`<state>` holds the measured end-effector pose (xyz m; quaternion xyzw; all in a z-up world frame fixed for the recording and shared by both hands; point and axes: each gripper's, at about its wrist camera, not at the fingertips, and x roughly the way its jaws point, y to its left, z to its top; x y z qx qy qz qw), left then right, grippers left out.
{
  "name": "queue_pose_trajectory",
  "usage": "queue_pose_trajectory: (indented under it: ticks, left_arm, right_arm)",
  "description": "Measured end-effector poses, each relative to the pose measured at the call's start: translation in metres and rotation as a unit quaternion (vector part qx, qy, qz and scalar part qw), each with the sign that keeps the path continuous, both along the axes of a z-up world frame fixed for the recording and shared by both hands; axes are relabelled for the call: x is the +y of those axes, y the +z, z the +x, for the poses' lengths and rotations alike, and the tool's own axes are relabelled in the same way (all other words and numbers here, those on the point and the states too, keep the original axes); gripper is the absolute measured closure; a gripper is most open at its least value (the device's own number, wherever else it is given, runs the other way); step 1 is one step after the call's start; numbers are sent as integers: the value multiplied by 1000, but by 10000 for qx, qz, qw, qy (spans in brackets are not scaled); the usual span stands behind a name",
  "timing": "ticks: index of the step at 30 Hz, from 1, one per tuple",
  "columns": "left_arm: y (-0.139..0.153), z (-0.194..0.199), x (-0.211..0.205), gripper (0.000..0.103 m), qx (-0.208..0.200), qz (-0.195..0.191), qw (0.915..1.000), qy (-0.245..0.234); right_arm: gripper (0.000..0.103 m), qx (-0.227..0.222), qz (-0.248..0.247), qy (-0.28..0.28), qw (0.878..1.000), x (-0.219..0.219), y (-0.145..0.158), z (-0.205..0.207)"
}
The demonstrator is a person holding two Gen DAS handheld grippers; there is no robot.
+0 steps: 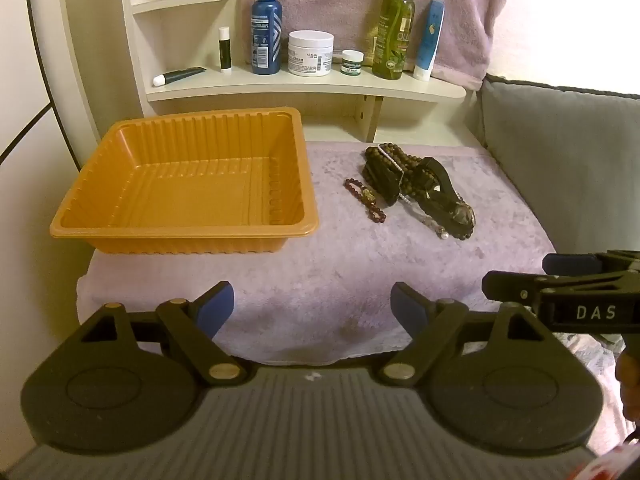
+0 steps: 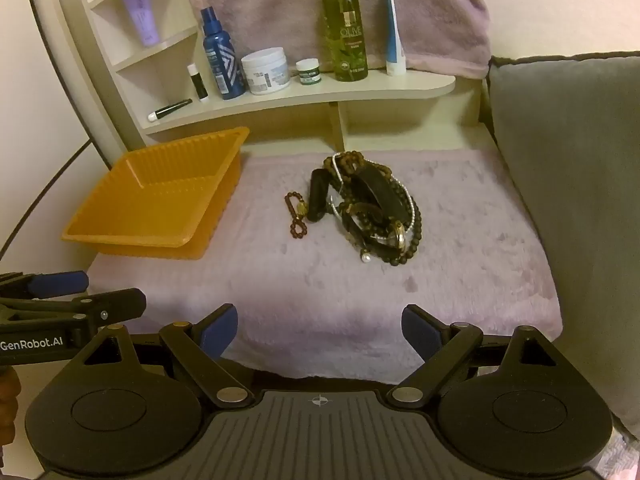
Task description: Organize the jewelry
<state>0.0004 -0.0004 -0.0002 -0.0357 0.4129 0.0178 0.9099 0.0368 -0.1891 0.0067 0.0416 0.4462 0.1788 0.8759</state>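
Note:
A tangled pile of jewelry (image 1: 420, 186) (image 2: 372, 208) lies on a lilac towel: dark beaded strands, black bangles, a white pearl string. A small red bead bracelet (image 1: 366, 200) (image 2: 296, 214) lies just left of the pile. An empty orange plastic tray (image 1: 120, 222) (image 2: 120, 236) stands to the left. My left gripper (image 1: 312, 308) hovers open over the towel's near edge, nothing between its blue pads. My right gripper (image 2: 318, 328) is open too, short of the pile, and it shows at the right edge of the left wrist view (image 1: 516, 276).
A cream shelf (image 1: 304, 88) (image 2: 304, 94) behind the towel carries bottles, jars and tubes. A grey cushion (image 1: 568, 152) (image 2: 568, 160) borders the right side. A hanging lilac towel (image 2: 332, 0) covers the back wall.

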Motion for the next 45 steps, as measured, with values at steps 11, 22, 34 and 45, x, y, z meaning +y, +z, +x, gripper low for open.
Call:
queue_pose_trajectory:
  ticks: [11, 22, 34, 45]
  left_arm:
    - [0, 0, -1, 19, -30, -25, 10000, -2]
    - [1, 2, -1, 19, -55, -43, 10000, 10]
    - [3, 0, -3, 19, -69, -51, 10000, 12]
    - [3, 0, -3, 19, -85, -52, 9999, 18]
  right_arm:
    - [14, -16, 4, 2, 10000, 0, 0, 0]
    - [14, -29, 4, 2, 10000, 0, 0, 0]
    - [14, -42, 0, 9, 10000, 1, 3, 0]
    - [14, -52, 6, 9, 10000, 0, 2, -1]
